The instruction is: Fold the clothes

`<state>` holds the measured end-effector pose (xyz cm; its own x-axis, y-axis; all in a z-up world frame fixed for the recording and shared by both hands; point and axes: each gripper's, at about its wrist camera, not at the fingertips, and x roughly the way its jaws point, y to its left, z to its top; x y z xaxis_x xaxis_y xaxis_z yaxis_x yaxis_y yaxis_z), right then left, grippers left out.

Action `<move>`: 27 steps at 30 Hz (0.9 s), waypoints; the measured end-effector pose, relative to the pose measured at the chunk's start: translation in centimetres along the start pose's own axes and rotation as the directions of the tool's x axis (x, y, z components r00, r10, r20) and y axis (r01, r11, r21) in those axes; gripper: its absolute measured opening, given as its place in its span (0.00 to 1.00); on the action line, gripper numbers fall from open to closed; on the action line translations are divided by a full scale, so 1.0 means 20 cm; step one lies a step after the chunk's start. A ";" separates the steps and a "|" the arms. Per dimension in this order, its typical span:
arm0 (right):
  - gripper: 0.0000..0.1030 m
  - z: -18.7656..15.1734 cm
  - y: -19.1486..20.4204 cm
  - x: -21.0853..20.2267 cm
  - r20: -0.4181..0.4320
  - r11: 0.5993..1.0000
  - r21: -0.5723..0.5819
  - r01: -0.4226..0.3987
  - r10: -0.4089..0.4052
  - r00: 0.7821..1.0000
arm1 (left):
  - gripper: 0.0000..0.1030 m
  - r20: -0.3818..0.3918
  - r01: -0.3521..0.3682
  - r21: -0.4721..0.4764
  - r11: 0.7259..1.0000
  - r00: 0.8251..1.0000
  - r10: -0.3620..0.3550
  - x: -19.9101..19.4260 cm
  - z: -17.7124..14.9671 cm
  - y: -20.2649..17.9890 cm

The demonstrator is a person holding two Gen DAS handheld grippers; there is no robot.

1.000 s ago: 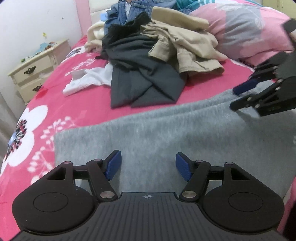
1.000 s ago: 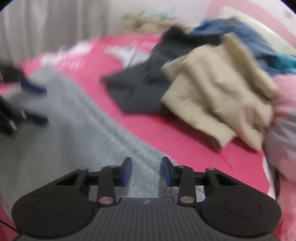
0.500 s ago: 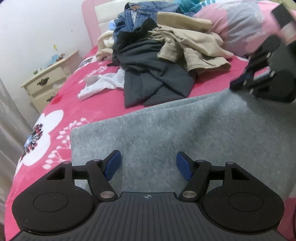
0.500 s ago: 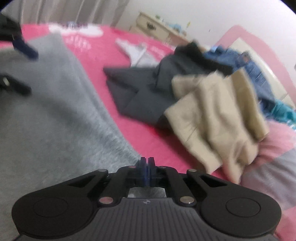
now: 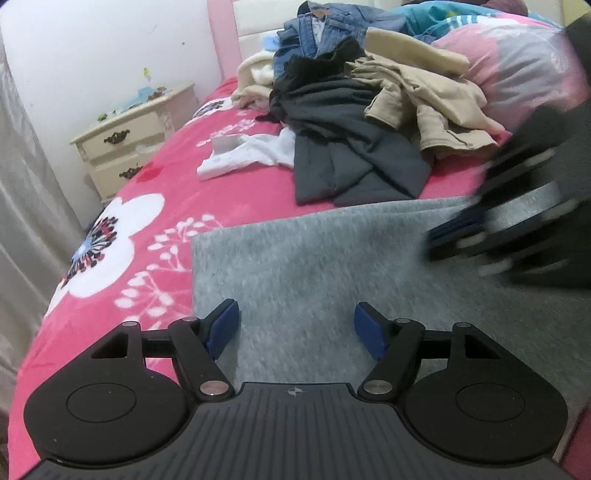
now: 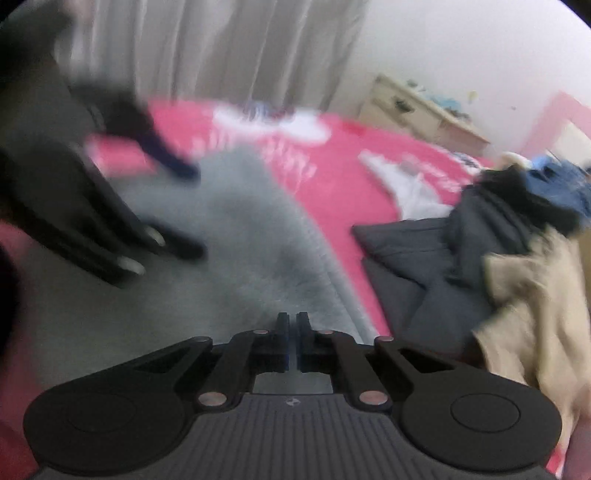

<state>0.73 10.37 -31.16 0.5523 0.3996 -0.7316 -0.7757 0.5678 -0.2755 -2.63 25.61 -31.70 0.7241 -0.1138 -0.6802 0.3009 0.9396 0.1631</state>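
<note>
A bed with a pink flowered blanket fills the frame. A flat grey fleece garment lies lower centre; a white cloth, dark grey garment and beige jacket lie above.

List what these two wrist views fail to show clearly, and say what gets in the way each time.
- Right gripper: shut, but its own fingers hide whether the grey cloth is pinched.
- Right gripper in the left view: motion blur smears it.
- Grey cloth's near edge, left view: hidden behind the left gripper.
- Nightstand clutter: too small.
- Jeans: cut by the top edge.
</note>
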 end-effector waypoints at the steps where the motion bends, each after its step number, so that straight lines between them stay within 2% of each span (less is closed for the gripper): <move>1: 0.00 0.02 -0.04 0.08 0.009 0.999 0.040 0.001 -0.001 1.000 | 0.68 -0.004 0.001 0.008 1.000 1.000 -0.001 0.00 0.00 -0.01; 4: 0.02 0.09 -0.27 0.17 0.077 0.951 0.307 -0.040 0.018 0.997 | 0.68 -0.014 -0.007 0.029 1.000 1.000 0.008 -0.02 0.01 -0.01; 7: 0.07 0.09 -0.39 0.07 0.094 0.913 0.406 -0.028 -0.012 0.995 | 0.68 -0.029 -0.038 0.040 0.998 0.999 0.039 -0.05 0.04 -0.01; 10: 0.10 -0.02 -0.48 -0.19 0.123 0.863 0.495 -0.105 0.050 0.991 | 0.69 -0.005 -0.038 0.048 0.998 0.999 0.039 -0.12 0.12 -0.03; 12: 0.15 -0.16 -0.52 -0.33 0.086 0.812 0.566 -0.142 0.113 0.990 | 0.72 -0.016 0.039 0.037 0.999 0.999 -0.038 -0.13 0.18 -0.05; 14: 0.15 -0.32 -0.55 -0.44 0.027 0.754 0.640 -0.149 0.172 0.985 | 0.73 -0.092 0.151 0.020 0.988 0.985 -0.149 -0.05 0.21 -0.09; 15: 0.15 -0.41 -0.58 -0.45 -0.024 0.732 0.671 -0.119 0.182 0.983 | 0.73 -0.126 0.166 0.020 0.986 0.979 -0.162 -0.01 0.21 -0.11; 17: 0.15 -0.56 -0.66 -0.39 -0.129 0.702 0.712 -0.011 0.146 0.981 | 0.73 -0.169 0.141 0.041 0.989 0.977 -0.132 0.10 0.19 -0.15; 18: 0.03 -0.63 -0.72 -0.35 -0.169 0.685 0.727 0.042 0.120 0.978 | 0.73 -0.176 0.125 0.056 0.991 0.978 -0.114 0.15 0.19 -0.16; 19: 0.00 -0.69 -0.80 -0.31 -0.159 0.645 0.762 0.055 0.104 0.982 | 0.73 -0.163 0.124 0.074 0.990 0.980 -0.110 0.16 0.19 -0.16; 21: 0.00 -0.79 -0.98 -0.30 -0.050 0.485 0.875 -0.007 0.105 0.993 | 0.73 -0.144 0.126 0.076 0.989 0.983 -0.115 0.16 0.21 -0.15; 22: 0.02 -0.82 -1.04 -0.32 -0.035 0.427 0.904 0.013 0.045 0.998 | 0.73 -0.139 0.131 0.075 0.989 0.983 -0.120 0.15 0.21 -0.13; 23: 0.18 -0.82 -1.06 -0.37 -0.068 0.408 0.909 0.080 -0.044 0.997 | 0.73 -0.132 0.136 0.076 0.988 0.983 -0.126 0.14 0.21 -0.12; 24: 0.23 -0.83 -1.07 -0.41 -0.092 0.387 0.913 0.126 -0.105 0.990 | 0.73 -0.124 0.141 0.080 0.987 0.984 -0.130 0.13 0.20 -0.11; 26: 0.23 -0.84 -1.05 -0.49 -0.088 0.368 0.922 0.120 -0.103 0.991 | 0.73 -0.107 0.133 0.099 0.986 0.987 -0.122 0.09 0.20 -0.10; 27: 0.25 -0.83 -0.99 -0.52 -0.057 0.388 0.919 0.071 -0.047 0.997 | 0.73 -0.099 0.133 0.106 0.985 0.987 -0.123 0.07 0.20 -0.10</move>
<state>5.30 -17.04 -28.45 0.5703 0.3308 -0.7519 0.0183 0.9100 0.4142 0.16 22.35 -30.11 0.6165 -0.1959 -0.7626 0.4591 0.8763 0.1461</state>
